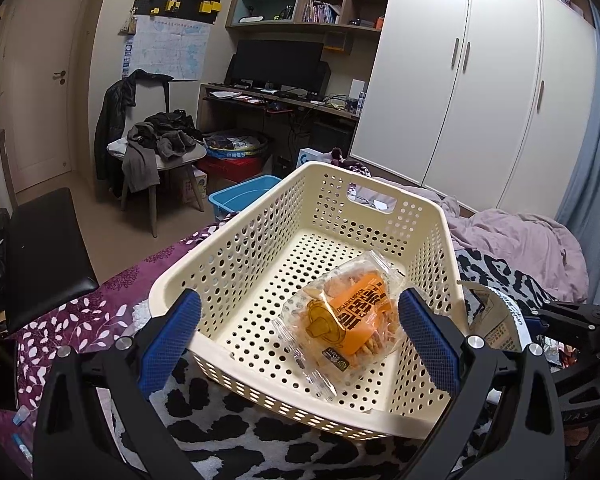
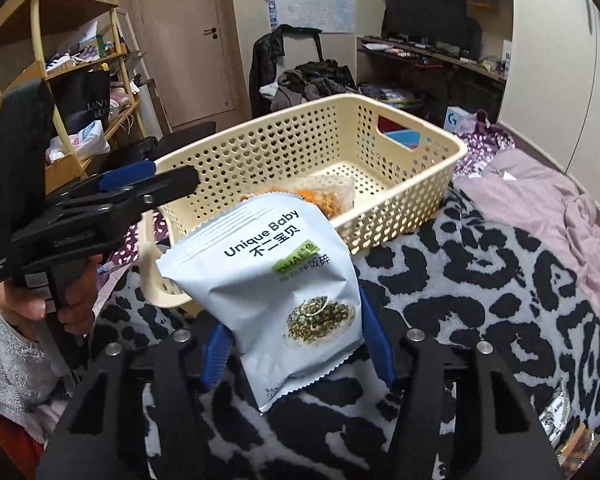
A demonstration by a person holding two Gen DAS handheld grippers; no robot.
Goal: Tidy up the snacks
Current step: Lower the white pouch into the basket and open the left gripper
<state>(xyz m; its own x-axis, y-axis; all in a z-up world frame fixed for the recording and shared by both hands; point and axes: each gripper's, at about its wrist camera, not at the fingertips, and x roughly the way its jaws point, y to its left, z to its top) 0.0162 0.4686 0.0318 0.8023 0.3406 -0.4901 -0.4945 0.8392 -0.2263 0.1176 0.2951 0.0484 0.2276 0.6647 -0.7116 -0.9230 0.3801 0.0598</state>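
Observation:
A cream perforated basket (image 1: 236, 240) (image 2: 420, 200) rests on the bed. Inside it, near the front, lies a clear packet of orange snacks (image 1: 340, 320) (image 2: 328, 196). My left gripper (image 1: 298, 304) hangs open above the basket's near end, its blue pads (image 1: 172, 336) wide apart on either side of that packet without touching it. My right gripper (image 2: 296, 344) is shut on a pale blue "Unique Baby" snack bag (image 2: 284, 288). It holds the bag upright just in front of the basket's near rim. In the left wrist view the bag (image 1: 496, 320) shows at the basket's right side.
A black-and-white patterned blanket (image 2: 480, 280) covers the bed, with a pink blanket (image 2: 540, 192) to the right and a purple floral sheet (image 1: 80, 320) to the left. More wrappers (image 2: 556, 420) lie at the lower right. A hand (image 2: 72, 312) holds the left gripper. A blue bin (image 1: 244, 196) stands on the floor.

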